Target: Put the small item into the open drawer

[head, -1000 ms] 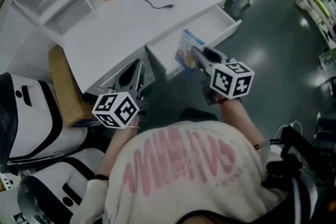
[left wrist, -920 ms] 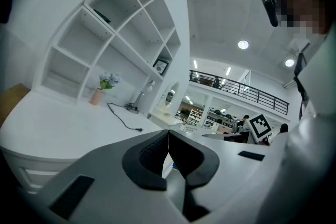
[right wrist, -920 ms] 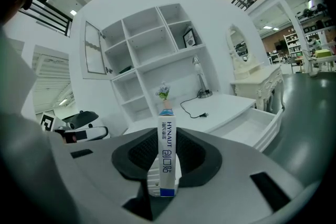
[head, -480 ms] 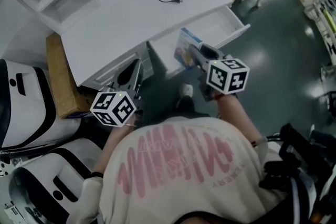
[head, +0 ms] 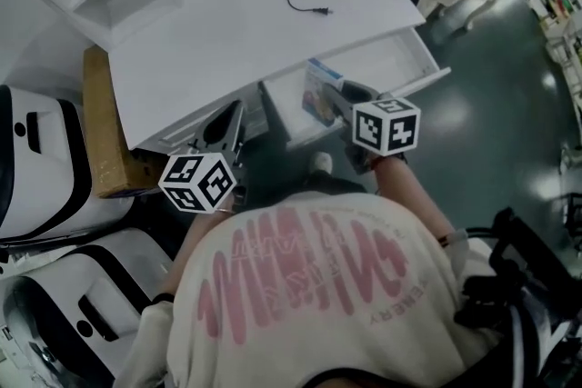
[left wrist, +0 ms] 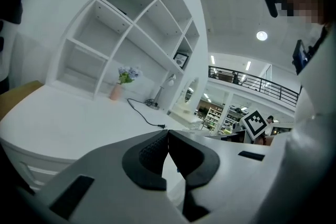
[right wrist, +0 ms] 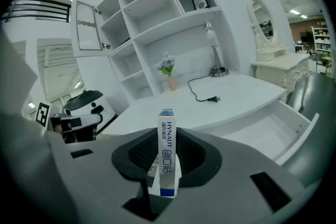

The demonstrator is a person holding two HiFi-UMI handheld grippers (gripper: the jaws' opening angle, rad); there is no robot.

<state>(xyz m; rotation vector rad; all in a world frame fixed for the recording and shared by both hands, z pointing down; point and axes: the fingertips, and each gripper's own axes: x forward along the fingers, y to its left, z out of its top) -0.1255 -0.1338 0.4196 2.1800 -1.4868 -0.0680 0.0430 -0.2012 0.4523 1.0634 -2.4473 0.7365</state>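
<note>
While the right gripper (right wrist: pixel 166 162) is clamped on the small box (right wrist: pixel 167 136), the box stands upright between the pads, its narrow edge turned towards that gripper's camera

- Grip: pads press the two broad faces, on the lower half; top of box pokes up clear of the jaws
- Left gripper (left wrist: pixel 168 152): jaws closed together, nothing between them; it hangs well to the left of the open drawer (head: pixel 386 59), doing no work
- Position of box: at the drawer's left end, near its front edge. From the head view I cannot tell whether it is over the cavity or just short of it. Not touching the drawer
- Drawer: pulled out, white, inside looks bare

Look of the box: slim flat carton, white narrow side with blue print running down it, blue band at foot and a blue cap at top; broad face seen from above is mostly blue with a picture I cannot read

Handling, my judgement: light, thin card. Stiff along its edges, but the broad faces would dent under a hard squeeze. Glossy print may slip, so hold the flat faces near the middle, moderate pressure. Not fragile; a short drop into the drawer should do no harm
</note>
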